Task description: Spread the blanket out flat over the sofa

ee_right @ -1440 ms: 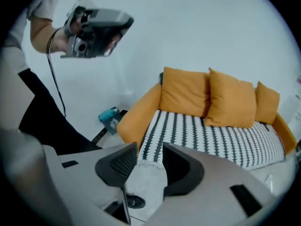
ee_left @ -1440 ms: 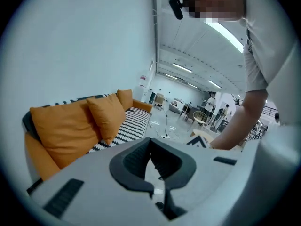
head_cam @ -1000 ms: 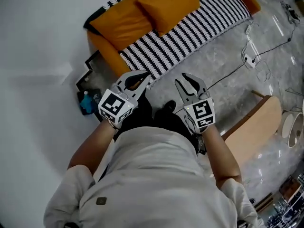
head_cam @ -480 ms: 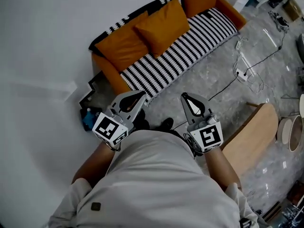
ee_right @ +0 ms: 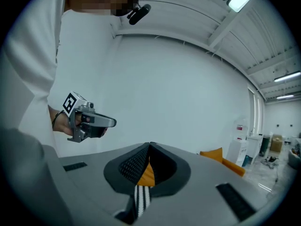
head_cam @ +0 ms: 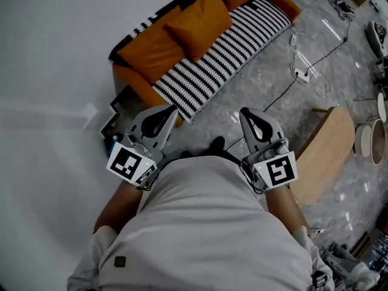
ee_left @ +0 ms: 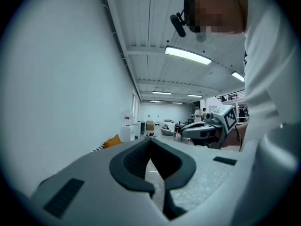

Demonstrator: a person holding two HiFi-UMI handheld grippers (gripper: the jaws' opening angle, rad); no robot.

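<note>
On the sofa [head_cam: 134, 82] seat, well ahead, striped blanket [head_cam: 225, 46] lies spread lengthwise. Left tool [head_cam: 169, 109] stands nearer the sofa's near end than right tool [head_cam: 246, 112]; both closed, empty.

On your right a rounded wooden surface [head_cam: 324, 153], ahead of you a white power strip [head_cam: 298, 73] and black cable [head_cam: 327, 53] lay on grey marbled floor [head_cam: 254, 93]

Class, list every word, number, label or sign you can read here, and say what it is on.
No readable words or numbers anywhere.
On the left hand-held gripper and right hand-held gripper: square markers, black-and-white patterns only, no letters.
White unit by the far wall: red label, too small to read.
</note>
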